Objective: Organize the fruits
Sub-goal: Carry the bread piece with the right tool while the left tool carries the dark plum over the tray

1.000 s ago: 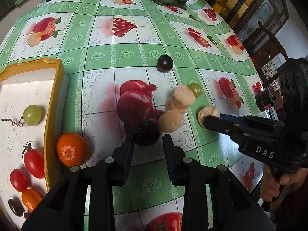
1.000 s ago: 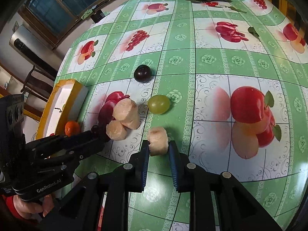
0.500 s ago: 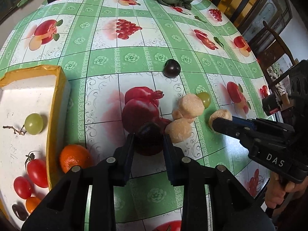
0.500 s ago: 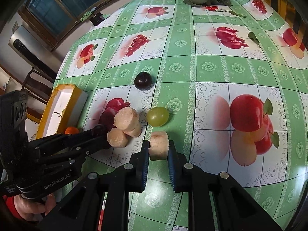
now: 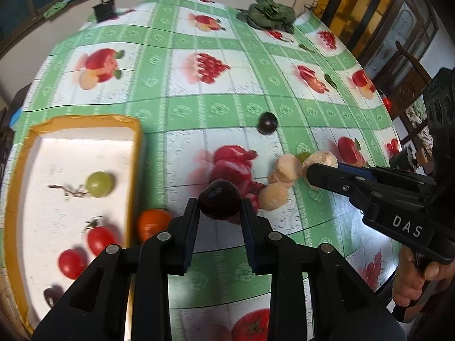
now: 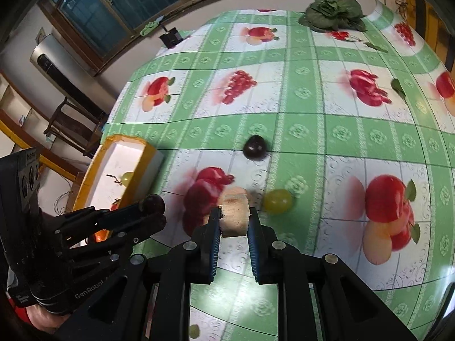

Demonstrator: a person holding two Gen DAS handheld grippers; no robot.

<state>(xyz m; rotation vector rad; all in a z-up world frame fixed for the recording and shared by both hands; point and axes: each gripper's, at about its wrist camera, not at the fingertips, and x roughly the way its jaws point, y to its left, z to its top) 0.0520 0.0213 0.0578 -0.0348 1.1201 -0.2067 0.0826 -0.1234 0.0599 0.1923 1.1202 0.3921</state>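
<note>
A dark purple round plum [image 5: 219,199] is clamped in the left gripper [image 5: 219,213] jaws at frame centre, beside the yellow-rimmed white tray [image 5: 136,153] at left. A pale cut fruit chunk [image 6: 235,215] is gripped by the right gripper [image 6: 235,227]. Open green-checked surface [image 5: 227,108] is seen above.

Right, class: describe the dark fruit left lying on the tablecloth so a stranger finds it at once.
Start at the yellow-rimmed tray and look right across the tablecloth. The dark plum lies alone on a green band, beyond the pale pieces. Its twin is clamped in the left gripper; this one lies free.
</note>
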